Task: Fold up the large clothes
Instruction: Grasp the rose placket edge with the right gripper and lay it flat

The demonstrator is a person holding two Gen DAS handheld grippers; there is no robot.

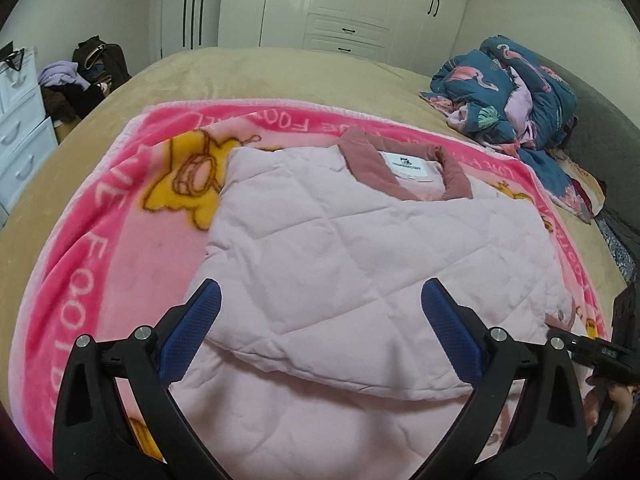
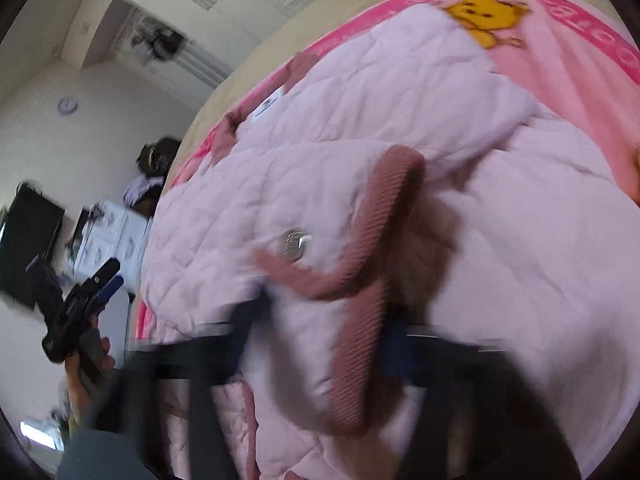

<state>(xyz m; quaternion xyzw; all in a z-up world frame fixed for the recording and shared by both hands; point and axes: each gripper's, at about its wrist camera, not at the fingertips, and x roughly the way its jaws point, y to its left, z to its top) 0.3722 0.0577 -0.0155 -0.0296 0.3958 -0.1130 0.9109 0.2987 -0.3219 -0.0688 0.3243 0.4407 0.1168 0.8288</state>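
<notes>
A light pink quilted jacket (image 1: 340, 240) with a dusty-rose collar (image 1: 452, 172) and a white label lies partly folded on a pink cartoon blanket (image 1: 104, 240). My left gripper (image 1: 320, 320) hovers open and empty above the jacket's near part, blue pads wide apart. In the right wrist view the picture is blurred. My right gripper (image 2: 316, 344) sits at the jacket's rose-trimmed cuff (image 2: 360, 280) with a metal snap (image 2: 294, 242); the cloth fills the gap between the fingers, but the blur hides whether they grip it. The left gripper also shows there (image 2: 108, 280), open.
The blanket lies on a beige bed (image 1: 240, 68). A blue flamingo-print quilt (image 1: 516, 92) is heaped at the far right. White wardrobes (image 1: 340, 0) stand behind, a white drawer unit (image 1: 20, 140) and piled clothes (image 1: 80, 80) at the left.
</notes>
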